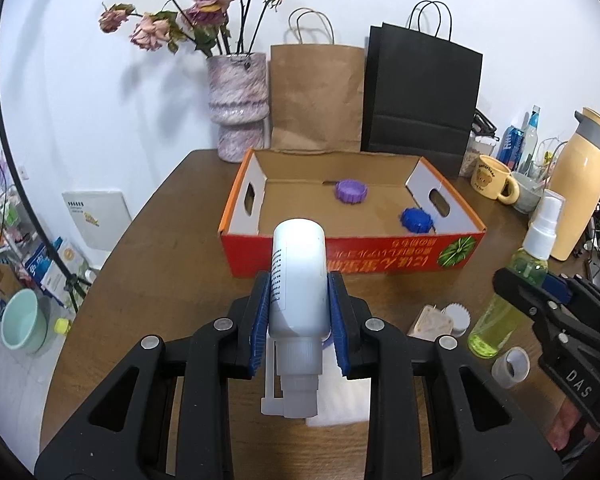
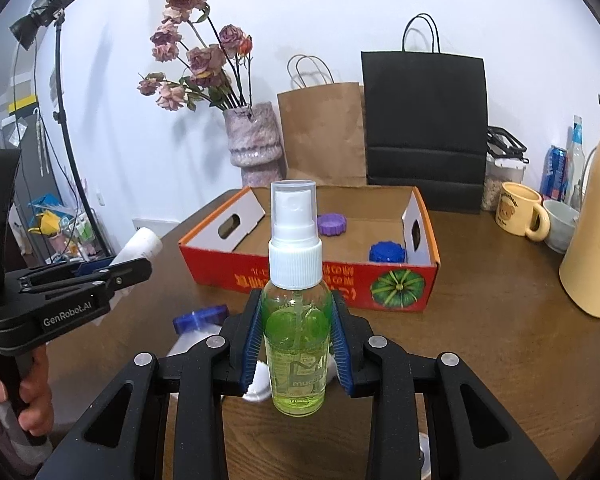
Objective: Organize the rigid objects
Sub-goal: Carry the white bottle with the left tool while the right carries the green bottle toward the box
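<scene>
My left gripper (image 1: 299, 292) is shut on a white pump bottle (image 1: 298, 264), whose base points away and whose pump head points toward the camera, above the brown table. My right gripper (image 2: 296, 316) is shut on an upright green spray bottle (image 2: 296, 344) with a white cap. Ahead of both stands an open red cardboard box (image 1: 352, 252) holding a purple lid (image 1: 352, 191) and a blue lid (image 1: 417, 219). In the left wrist view the right gripper (image 1: 512, 284) and the spray bottle (image 1: 500, 320) are at the right. In the right wrist view the left gripper (image 2: 134, 266) with its white bottle (image 2: 142, 246) is at the left.
Behind the box stand a vase of dried roses (image 1: 238, 108), a brown paper bag (image 1: 316, 96) and a black bag (image 1: 420, 96). A yellow mug (image 2: 520, 210) and a cream thermos (image 2: 596, 216) stand at the right. A tape roll (image 1: 510, 368), small white jars and a blue-lidded jar (image 2: 200, 318) lie near the grippers.
</scene>
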`<state>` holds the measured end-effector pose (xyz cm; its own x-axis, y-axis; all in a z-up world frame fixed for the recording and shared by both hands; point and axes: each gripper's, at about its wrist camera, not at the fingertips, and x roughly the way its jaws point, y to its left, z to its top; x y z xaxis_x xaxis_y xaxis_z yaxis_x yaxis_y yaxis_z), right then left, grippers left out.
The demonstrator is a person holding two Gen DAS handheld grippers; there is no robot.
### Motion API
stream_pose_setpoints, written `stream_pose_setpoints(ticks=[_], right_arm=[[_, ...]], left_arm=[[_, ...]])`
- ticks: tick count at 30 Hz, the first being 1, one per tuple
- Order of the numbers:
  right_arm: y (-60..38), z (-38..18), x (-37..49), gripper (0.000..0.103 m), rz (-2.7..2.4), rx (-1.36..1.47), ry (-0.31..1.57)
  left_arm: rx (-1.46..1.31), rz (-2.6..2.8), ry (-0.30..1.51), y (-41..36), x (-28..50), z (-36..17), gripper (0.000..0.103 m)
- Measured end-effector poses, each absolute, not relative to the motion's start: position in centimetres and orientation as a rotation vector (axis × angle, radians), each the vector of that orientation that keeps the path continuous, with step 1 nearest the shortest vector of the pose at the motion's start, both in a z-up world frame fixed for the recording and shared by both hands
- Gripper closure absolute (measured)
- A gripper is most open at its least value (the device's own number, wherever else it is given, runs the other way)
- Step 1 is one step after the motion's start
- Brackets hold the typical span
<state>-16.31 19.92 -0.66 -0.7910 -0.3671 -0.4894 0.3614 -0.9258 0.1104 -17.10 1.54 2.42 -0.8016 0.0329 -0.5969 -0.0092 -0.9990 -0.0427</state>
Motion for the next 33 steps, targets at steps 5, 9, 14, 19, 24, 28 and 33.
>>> stream_pose_setpoints(ticks=[5,9,14,19,24,28,33], right_arm=[[19.4,0.3,-17.3,0.068,-2.66,0.701,-0.015],[19.0,1.0,-18.3,0.068,-2.665,0.68,-0.021],[18.6,1.5,-19.8,0.068,-2.673,0.664,-0.026],[18.4,1.6,-21.4,0.068,-2.675,0.667,-0.03],[18.1,1.5,-23.1,0.068,-2.675,0.668,-0.029],[17.9,1.5,-24.3,0.068,-2.672,0.672,-0.029],[17.7,1.4,-26.1,0.068,-2.67,0.687,-0.032]], left_arm=[[-0.962,2.963,-0.069,1.9,-18.1,3.1,0.079],[-0.945,2.968,-0.076,2.3,-19.0,3.6,0.079],[-0.931,2.976,-0.091,2.5,-20.3,3.9,0.079],[-0.912,2.991,-0.112,2.6,-21.7,4.3,0.079],[-0.908,3.004,-0.133,2.5,-23.3,4.5,0.079],[-0.907,3.012,-0.146,2.4,-24.5,4.7,0.079],[-0.912,3.021,-0.154,2.5,-26.2,4.5,0.079]])
